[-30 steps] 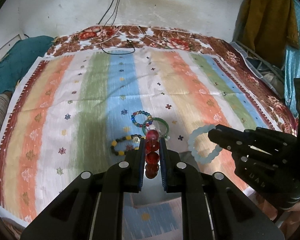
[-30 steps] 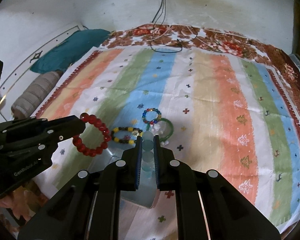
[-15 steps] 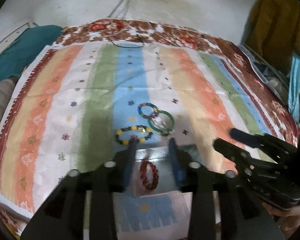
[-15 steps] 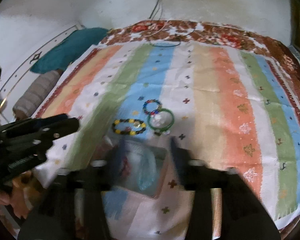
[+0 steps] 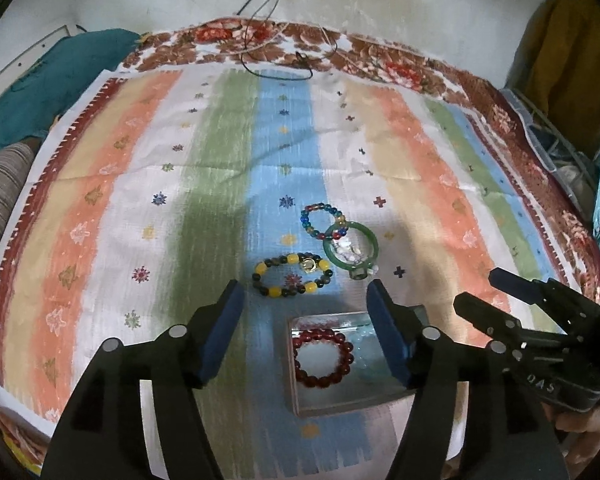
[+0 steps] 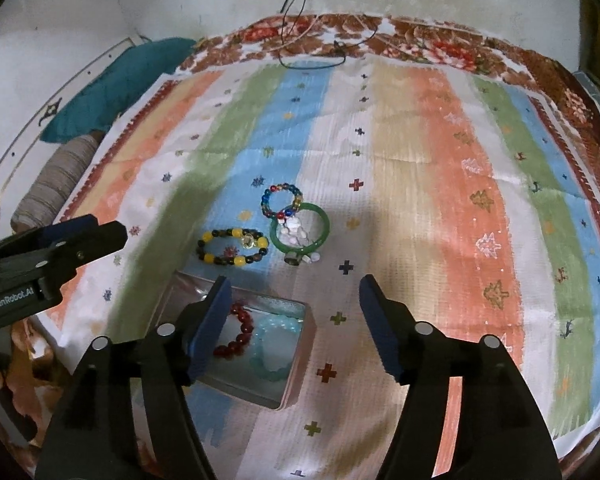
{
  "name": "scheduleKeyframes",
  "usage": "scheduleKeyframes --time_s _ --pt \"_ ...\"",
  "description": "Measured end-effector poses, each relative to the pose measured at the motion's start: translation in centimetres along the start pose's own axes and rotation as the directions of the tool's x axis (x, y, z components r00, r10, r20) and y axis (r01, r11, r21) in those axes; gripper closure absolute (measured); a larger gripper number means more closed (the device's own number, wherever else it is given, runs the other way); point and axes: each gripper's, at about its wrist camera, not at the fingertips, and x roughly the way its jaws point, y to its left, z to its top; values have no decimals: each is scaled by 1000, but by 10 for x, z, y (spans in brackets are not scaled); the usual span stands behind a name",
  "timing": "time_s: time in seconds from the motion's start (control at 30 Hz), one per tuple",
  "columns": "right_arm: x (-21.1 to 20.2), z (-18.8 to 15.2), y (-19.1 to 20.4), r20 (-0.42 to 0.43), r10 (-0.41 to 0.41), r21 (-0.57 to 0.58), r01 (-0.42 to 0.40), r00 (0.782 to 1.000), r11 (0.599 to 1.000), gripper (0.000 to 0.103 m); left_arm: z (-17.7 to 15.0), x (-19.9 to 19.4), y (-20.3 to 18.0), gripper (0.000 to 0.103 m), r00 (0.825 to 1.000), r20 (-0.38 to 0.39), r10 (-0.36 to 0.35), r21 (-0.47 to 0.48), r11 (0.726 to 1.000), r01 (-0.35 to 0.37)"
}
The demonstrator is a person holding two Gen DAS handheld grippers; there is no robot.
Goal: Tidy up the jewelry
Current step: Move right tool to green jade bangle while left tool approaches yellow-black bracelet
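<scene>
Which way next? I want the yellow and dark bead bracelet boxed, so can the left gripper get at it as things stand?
Probably yes. The left gripper is open and empty, and the yellow and dark bead bracelet lies flat on the cloth just beyond its fingertips, apart from the green bangle, with nothing over it.

Home bedroom: striped bedspread (image 5: 420, 152) ahead of claws, pillows (image 6: 116, 84) far left, clothes (image 5: 560, 52) hanging far right.

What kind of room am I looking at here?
Probably a bedroom at home: a striped cloth spread over a floral bedspread, a teal pillow by the wall, clothes hanging alongside.
</scene>
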Motion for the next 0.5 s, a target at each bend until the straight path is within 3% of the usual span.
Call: scheduleKeyframes --time_s 0.33,0.5 --pt "26 14 -5 -64 -2 -18 0 998 1000 33 21 41 24 37 995 -98 30 -52 998 -35" --pt "39 16 -6 -102 -6 -18 4 995 1000 33 25 55 18 37 992 -124 34 -24 999 -37"
